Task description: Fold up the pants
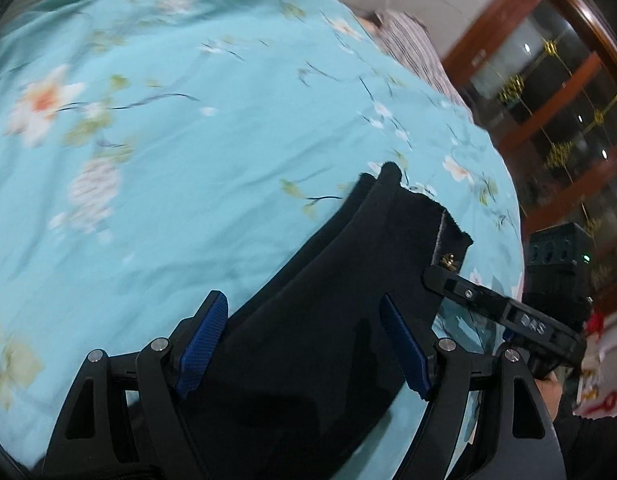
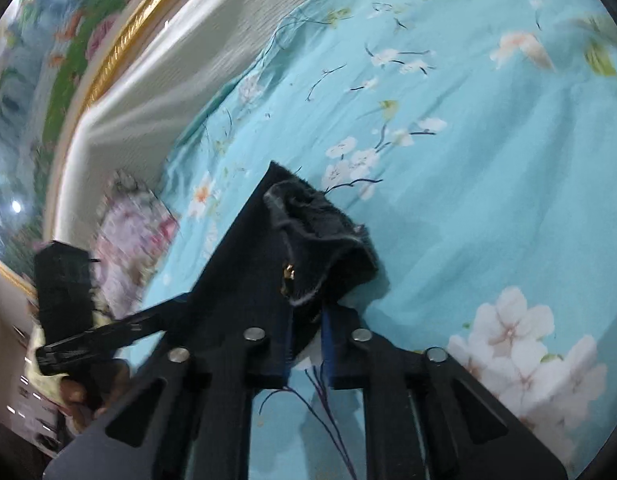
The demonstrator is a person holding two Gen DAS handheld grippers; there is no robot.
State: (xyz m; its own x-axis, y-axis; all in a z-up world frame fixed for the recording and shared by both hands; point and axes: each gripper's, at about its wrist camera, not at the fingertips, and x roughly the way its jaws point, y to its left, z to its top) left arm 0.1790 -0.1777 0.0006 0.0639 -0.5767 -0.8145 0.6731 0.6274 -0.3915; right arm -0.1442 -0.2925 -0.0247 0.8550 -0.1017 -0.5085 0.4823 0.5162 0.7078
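The dark navy pants (image 1: 348, 280) hang over a turquoise flowered bedsheet (image 1: 168, 140). In the left wrist view my left gripper (image 1: 304, 344) has its blue pads wide apart, with the cloth draped between them. My right gripper shows in that view too (image 1: 440, 276), pinching the pants' edge by a small gold button. In the right wrist view my right gripper (image 2: 308, 344) is shut on the bunched waistband (image 2: 320, 240), held above the sheet (image 2: 468, 160). The left gripper (image 2: 108, 332) reaches under the cloth at the left.
A white headboard cushion (image 2: 168, 72) with a gold frame lies behind the bed. A flowered pillow (image 2: 132, 240) lies at the bed's edge. A striped pillow (image 1: 412, 48) and a dark wood glass cabinet (image 1: 548, 100) stand beyond the bed.
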